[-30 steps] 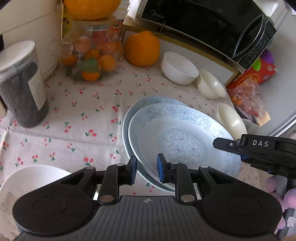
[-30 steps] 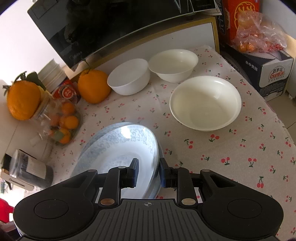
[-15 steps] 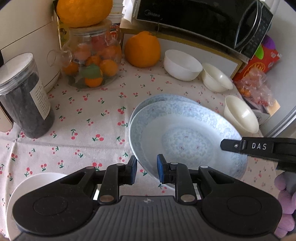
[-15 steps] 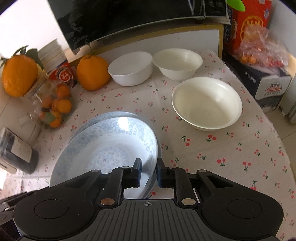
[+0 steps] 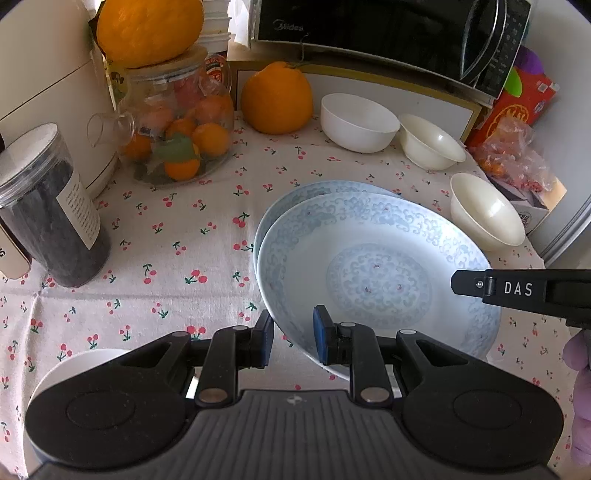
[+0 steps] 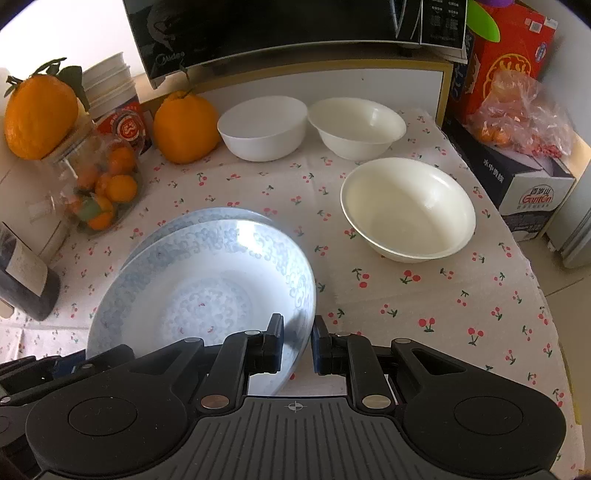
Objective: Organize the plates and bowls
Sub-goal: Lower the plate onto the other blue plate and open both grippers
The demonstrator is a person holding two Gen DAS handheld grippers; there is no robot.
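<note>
A blue-patterned plate (image 5: 376,273) is held above the table, over a second like plate (image 5: 314,192) that lies on the cloth. My left gripper (image 5: 293,338) is shut on its near-left rim. My right gripper (image 6: 297,341) is shut on its right rim (image 6: 295,295); it also shows in the left wrist view (image 5: 517,291). Three white bowls stand beyond: one at the back (image 6: 264,127), one beside it (image 6: 356,127), and a larger one on the right (image 6: 408,208). Another white bowl (image 5: 81,365) sits near the left gripper's base.
A glass jar of oranges (image 5: 173,129), a dark canister (image 5: 51,210) and a large orange (image 5: 277,98) stand at the left and back. A microwave (image 5: 388,33) sits behind. Boxes and a bag (image 6: 517,122) are at the right edge.
Both grippers have lifted the top plate and drawn it back towards the near side. More of the lower plate's far rim now shows.
</note>
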